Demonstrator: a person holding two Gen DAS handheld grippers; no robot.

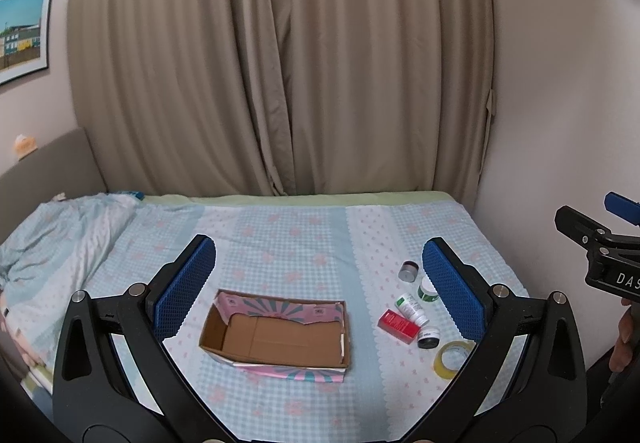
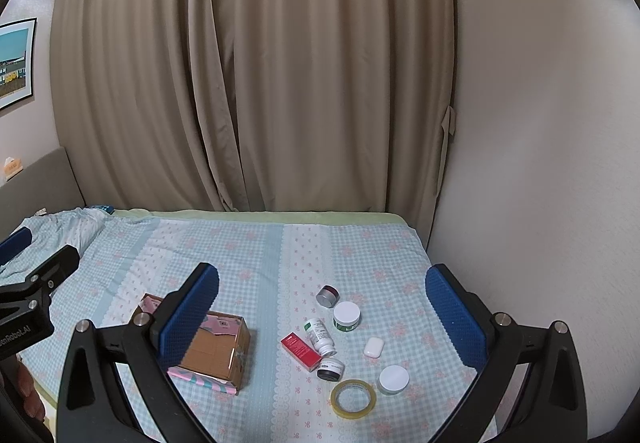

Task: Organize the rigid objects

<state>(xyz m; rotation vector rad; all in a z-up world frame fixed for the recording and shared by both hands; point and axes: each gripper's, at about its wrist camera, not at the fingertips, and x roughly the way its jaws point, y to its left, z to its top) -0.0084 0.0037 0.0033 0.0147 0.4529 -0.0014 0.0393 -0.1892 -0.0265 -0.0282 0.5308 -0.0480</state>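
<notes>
Both grippers hover above the bed (image 2: 248,243), fingers spread wide, nothing held: left gripper (image 1: 320,283), right gripper (image 2: 322,307). Open cardboard box (image 1: 280,339) sits empty on the checked sheet. Right of it, a loose cluster: red box (image 2: 301,352) touching a white bottle (image 2: 320,335), silver tin (image 2: 328,296), white-lidded jars (image 2: 347,316), earbud case (image 2: 373,347), tape roll (image 2: 353,398). Curtain (image 2: 256,63) behind; nothing blocks the box.

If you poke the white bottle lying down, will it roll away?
Probably a little. The white bottle is round and lies on its side, so a sideways push should roll it. The red box close beside it would likely stop it that way, and the soft bed cover may slow it.
</notes>
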